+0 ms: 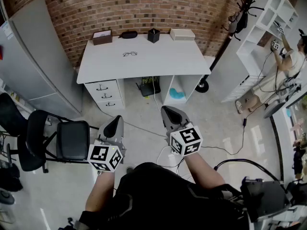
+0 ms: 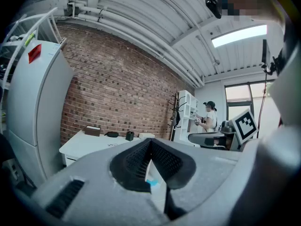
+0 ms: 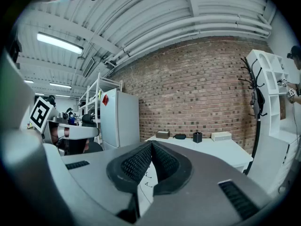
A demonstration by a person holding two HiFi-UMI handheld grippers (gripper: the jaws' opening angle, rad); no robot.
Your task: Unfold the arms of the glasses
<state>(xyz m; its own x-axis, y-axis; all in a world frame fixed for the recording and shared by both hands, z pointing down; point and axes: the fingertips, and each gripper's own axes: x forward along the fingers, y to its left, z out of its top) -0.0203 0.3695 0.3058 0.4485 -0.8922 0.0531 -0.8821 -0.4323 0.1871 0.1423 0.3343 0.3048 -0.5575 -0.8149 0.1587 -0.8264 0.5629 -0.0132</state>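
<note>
Room: brick wall [image 1: 144, 4] is backing a white desk [image 1: 158, 66]; pale floor is stretching in front.
Left gripper [image 1: 114, 122]: hovering over the floor, jaws sitting pressed together with nothing between them.
Right gripper [image 1: 169, 110]: hovering alongside, jaws likewise meeting and empty.
Chair [image 1: 72, 139]: black, standing just left of the left gripper.
Glasses [image 1: 130, 54]: lying on the worktop, left of centre, well apart from both grippers; fold of the arms is too small to tell.
Back edge: brown box [image 1: 102, 36] near the left corner, black case [image 1: 128, 34], black cup [image 1: 153, 35] and white box [image 1: 182, 34] are lining up.

White desk [image 1: 160, 62]; on it glasses [image 1: 130, 54], brown box [image 1: 102, 37], case [image 1: 128, 34], cup [image 1: 153, 35], pale box [image 1: 182, 34]
</note>
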